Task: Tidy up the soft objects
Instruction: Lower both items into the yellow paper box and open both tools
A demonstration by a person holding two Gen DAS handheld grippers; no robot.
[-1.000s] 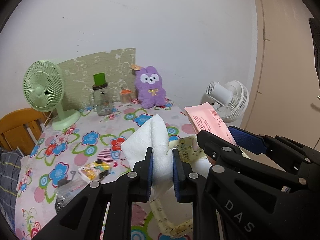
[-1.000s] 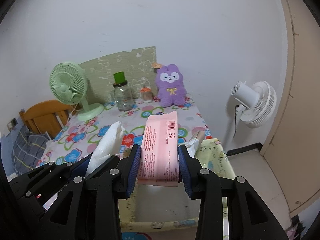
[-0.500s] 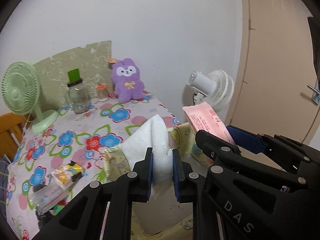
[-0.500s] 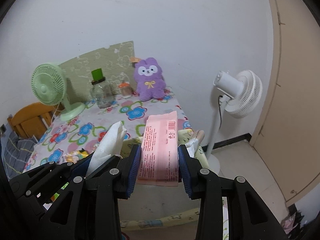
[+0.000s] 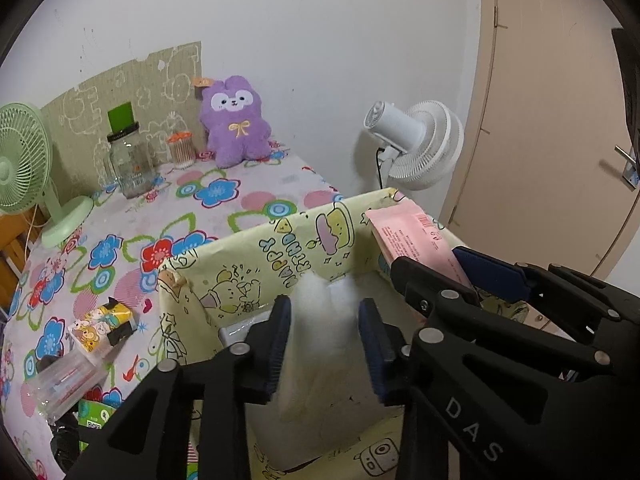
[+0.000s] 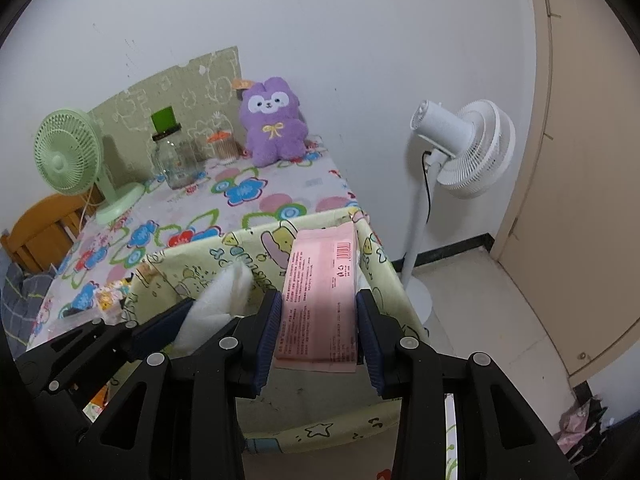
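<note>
White wall backs a flowered table (image 5: 224, 216). Over the yellow cartoon-print bin (image 5: 304, 248) at its edge, the left gripper (image 5: 324, 328) has just been opening, its jaws apart around a white cloth (image 5: 320, 320), blurred. Just beside it, the right gripper (image 6: 316, 320) clamps a pink packet (image 6: 320, 296). A purple plush (image 5: 234, 120) sits against the wall.

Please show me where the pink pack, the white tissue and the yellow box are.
pink pack (image 6: 320, 300), right wrist view, middle of its face
white tissue (image 5: 324, 312), left wrist view, its middle
yellow box (image 5: 256, 264), left wrist view, far wall
</note>
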